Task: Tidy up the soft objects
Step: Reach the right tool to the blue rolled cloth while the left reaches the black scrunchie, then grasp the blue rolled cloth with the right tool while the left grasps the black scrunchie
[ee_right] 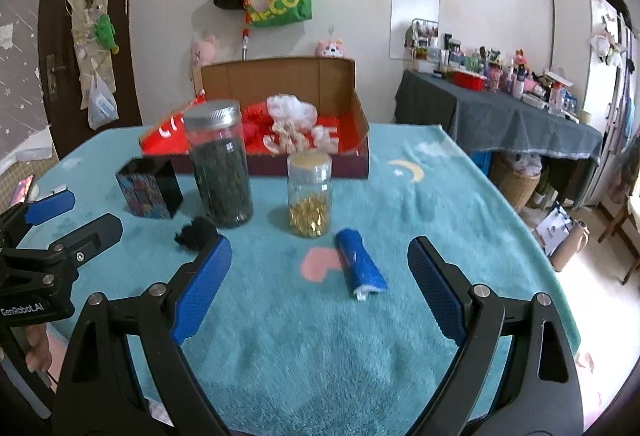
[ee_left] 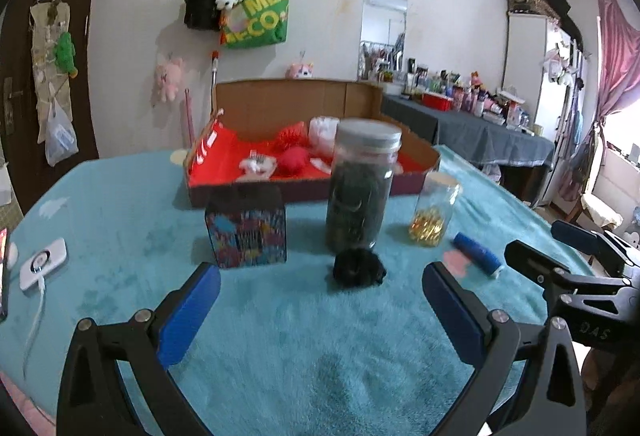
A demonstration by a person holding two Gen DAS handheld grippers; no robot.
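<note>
Teal blanket [ee_left: 280, 336], bedroom clutter behind | black pompom [ee_left: 359, 268] ahead between your left gripper [ee_left: 320, 300], blue roll [ee_right: 361, 265] between your right gripper [ee_right: 320, 276] | both spread, empty

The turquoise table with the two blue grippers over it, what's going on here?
A person holds two grippers above the fuzzy turquoise tablecloth, both open and empty. The left gripper faces the small black fluffy pom-pom; the right gripper faces the rolled blue cloth. Behind stand a tall dark-filled jar, a small jar of gold bits and a patterned tin. The red-lined cardboard box already holds soft toys.
</note>
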